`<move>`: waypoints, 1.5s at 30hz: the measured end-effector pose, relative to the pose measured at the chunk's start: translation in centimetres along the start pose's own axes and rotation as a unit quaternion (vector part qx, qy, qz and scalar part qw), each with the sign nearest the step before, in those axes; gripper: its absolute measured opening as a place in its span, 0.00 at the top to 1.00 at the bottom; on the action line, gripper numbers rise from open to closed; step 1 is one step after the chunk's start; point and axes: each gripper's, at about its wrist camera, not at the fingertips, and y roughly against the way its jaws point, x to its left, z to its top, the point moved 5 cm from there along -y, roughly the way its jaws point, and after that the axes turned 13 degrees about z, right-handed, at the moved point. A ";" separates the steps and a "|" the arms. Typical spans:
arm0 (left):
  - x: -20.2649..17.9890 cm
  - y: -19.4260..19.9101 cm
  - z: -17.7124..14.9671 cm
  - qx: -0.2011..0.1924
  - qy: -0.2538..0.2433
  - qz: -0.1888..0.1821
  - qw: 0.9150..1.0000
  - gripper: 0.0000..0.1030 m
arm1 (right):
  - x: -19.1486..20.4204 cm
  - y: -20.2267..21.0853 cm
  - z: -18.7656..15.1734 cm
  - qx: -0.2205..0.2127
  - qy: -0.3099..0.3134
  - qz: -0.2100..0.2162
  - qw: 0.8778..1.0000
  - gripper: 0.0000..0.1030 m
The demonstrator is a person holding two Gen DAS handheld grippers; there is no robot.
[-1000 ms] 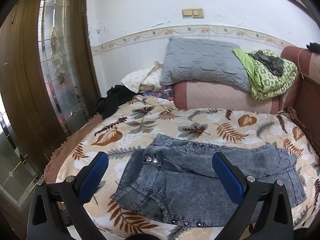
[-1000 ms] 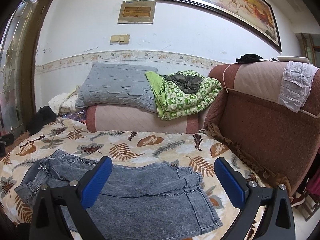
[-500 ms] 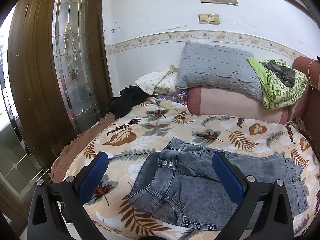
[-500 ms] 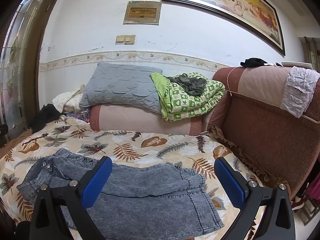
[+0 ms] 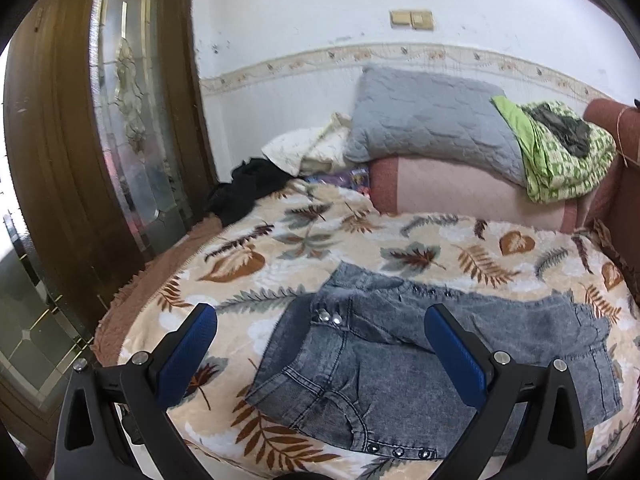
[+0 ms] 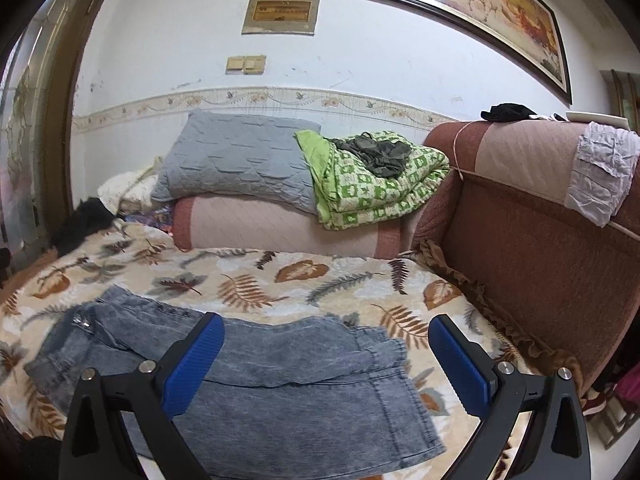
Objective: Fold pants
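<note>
Above the near edge of the bed (image 5: 360, 236) we hold both claws level and spread wide, grasping nothing. Left claw (image 5: 320, 344): it hovers over the waistband end of the pants (image 5: 400, 360), which lie flat across the leaf-print blanket. Right claw (image 6: 326, 356): it hovers over the hem end of the pants (image 6: 280, 380). Only the left view shows the glass door (image 5: 132, 120); only the right view shows the painting (image 6: 460, 8) and the sofa arm (image 6: 540, 240).
</note>
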 end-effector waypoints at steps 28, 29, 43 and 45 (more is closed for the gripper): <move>-3.6 -28.9 4.3 0.207 -0.093 0.012 0.974 0.00 | -16.8 -27.0 -3.9 0.243 -0.178 0.067 0.951 0.00; -4.2 -29.6 4.2 0.217 -0.094 0.005 0.972 0.00 | -16.9 -27.8 -3.9 0.248 -0.183 0.067 0.949 0.00; -12.8 -38.4 2.2 0.345 -0.058 -0.082 0.933 0.27 | -19.2 -32.6 -6.2 0.281 -0.270 0.106 0.915 0.00; -13.9 -38.7 1.2 0.364 -0.063 -0.103 0.924 0.72 | -19.6 -32.6 -6.3 0.280 -0.279 0.113 0.912 0.00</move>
